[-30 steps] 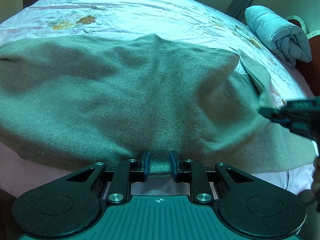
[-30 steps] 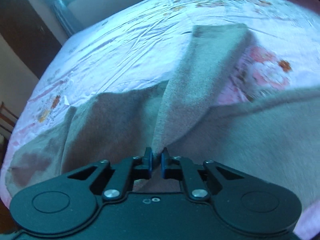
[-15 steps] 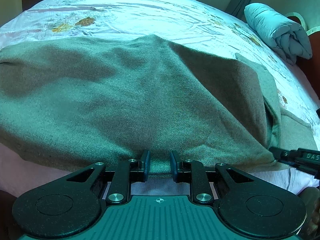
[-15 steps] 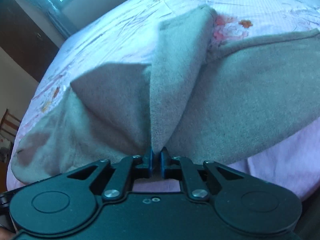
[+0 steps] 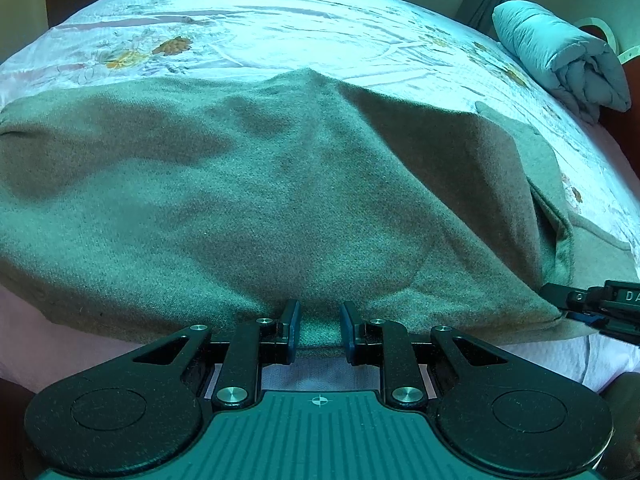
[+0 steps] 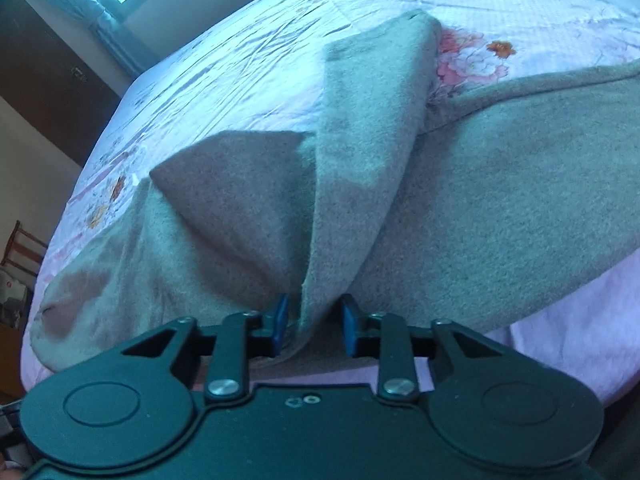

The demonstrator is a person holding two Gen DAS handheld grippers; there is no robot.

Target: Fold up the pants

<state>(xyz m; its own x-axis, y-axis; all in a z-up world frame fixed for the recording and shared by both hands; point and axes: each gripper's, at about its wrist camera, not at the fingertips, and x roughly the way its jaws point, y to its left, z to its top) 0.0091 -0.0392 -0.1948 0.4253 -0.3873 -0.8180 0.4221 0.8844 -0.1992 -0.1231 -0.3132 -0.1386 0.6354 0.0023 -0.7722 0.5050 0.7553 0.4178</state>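
Right gripper (image 6: 311, 326) spread astride pants (image 6: 460, 208) edge.

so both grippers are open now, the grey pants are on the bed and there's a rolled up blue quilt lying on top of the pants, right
Not quite. The rolled quilt lies on the bed beyond the pants, apart from them, as the left wrist view shows. The left gripper and right gripper are open.

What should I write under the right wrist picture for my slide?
Right gripper, open around a fold of the gray pants on the flowered bed sheet.
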